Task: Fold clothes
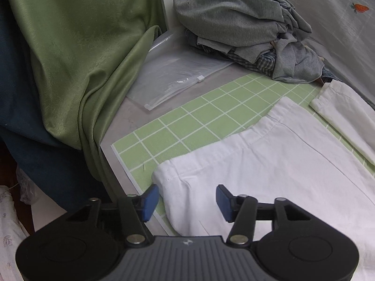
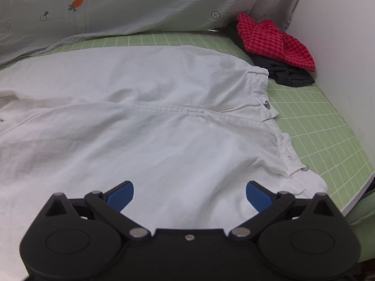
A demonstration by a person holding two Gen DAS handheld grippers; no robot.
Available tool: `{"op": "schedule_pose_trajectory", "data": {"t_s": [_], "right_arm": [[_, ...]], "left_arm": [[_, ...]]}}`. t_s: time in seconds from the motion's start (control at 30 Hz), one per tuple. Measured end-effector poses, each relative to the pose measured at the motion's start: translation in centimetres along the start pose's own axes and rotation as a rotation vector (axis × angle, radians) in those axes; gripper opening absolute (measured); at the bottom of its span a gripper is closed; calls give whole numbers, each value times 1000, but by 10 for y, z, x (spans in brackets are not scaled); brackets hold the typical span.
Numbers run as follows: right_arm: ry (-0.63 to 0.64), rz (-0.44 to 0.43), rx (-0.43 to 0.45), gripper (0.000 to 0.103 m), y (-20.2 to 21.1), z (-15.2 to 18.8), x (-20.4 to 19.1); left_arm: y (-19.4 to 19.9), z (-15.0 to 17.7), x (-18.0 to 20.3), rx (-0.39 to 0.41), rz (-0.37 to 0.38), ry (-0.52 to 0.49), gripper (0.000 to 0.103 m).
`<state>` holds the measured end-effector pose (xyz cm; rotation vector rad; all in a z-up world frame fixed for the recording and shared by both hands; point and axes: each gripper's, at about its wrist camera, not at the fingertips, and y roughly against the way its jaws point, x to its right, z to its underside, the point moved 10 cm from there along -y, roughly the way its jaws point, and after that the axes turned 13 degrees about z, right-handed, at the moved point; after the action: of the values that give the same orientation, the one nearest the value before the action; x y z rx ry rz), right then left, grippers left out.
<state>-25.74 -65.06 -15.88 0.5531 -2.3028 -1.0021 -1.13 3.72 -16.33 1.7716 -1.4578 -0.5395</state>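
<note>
- Right wrist view: white trousers lay spread flat on the green grid mat, waistband button rightward.
- My right gripper gaped wide above the cloth.
- My left gripper stood open over a hem corner.

White trousers spread flat on green grid mat, waistband unbuttoned

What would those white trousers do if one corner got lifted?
The white trousers would probably droop: the cloth lies flat with soft creases. They look thin, so likely light. On the green grid mat they may drag and bunch rather than slide whole.
</note>
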Motion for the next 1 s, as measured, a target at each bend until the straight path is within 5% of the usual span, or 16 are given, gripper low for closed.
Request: {"op": "schedule_pose_trajectory", "data": {"t_s": [0.47, 0.77, 1.0], "right_arm": [[-167, -58, -6, 103, -31, -38, -7], [-220, -25, -19, 103, -64, -78, -28], [-182, 80, -42, 103, -106, -121, -46]], "left_arm": [[-3, -16, 122, 5, 214, -48, 73], [-69, -36, 214, -51, 386, -10, 72], [-128, -52, 266, -92, 386, -19, 72]]}}
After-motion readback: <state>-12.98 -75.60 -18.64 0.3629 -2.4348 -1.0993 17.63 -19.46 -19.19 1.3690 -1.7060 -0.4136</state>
